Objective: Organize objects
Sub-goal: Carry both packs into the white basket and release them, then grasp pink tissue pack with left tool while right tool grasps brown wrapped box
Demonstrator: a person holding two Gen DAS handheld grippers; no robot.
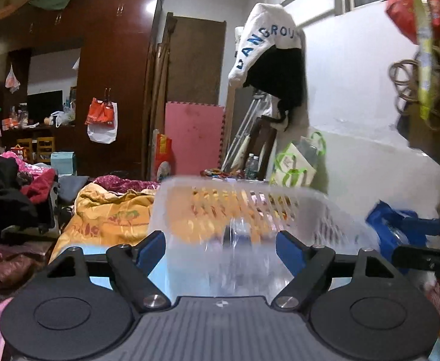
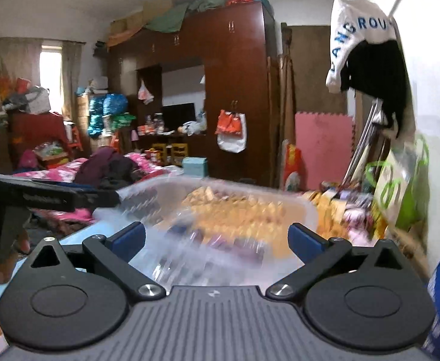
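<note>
both pairs of jaws stand apart with nothing clamped: the left gripper (image 1: 221, 248) has its blue pads spread either side of the near wall of a clear plastic basket (image 1: 250, 201), and the right gripper (image 2: 217, 239) is spread wide in the same way at the basket (image 2: 220, 210) from its own side. in neither wrist view do the pads press on the plastic; a gap shows beside each pad, though the basket is smeared by blur and its exact edge is hard to fix. the basket sits just ahead of and between the jaws, resting on a pale blue surface, with the orange bedding (image 1: 108, 213) showing through its slotted far wall. a blue bag (image 1: 391, 228) lies to the right of the left gripper's jaws, near the basket's corner. in the right wrist view the other gripper's black finger reaches in from the left toward the basket's rim. farther off, beyond the jaws, are the bed heaped with clothes (image 2: 108, 165), the pink foam mat (image 1: 193, 138) against the wall, and the dark wardrobe (image 2: 235, 75). the step in hand looks like a release: the basket seems set down and let go. the next move likely calls for drawing both grippers clear without catching the rim, then choosing something loose to gather into the basket.
</note>
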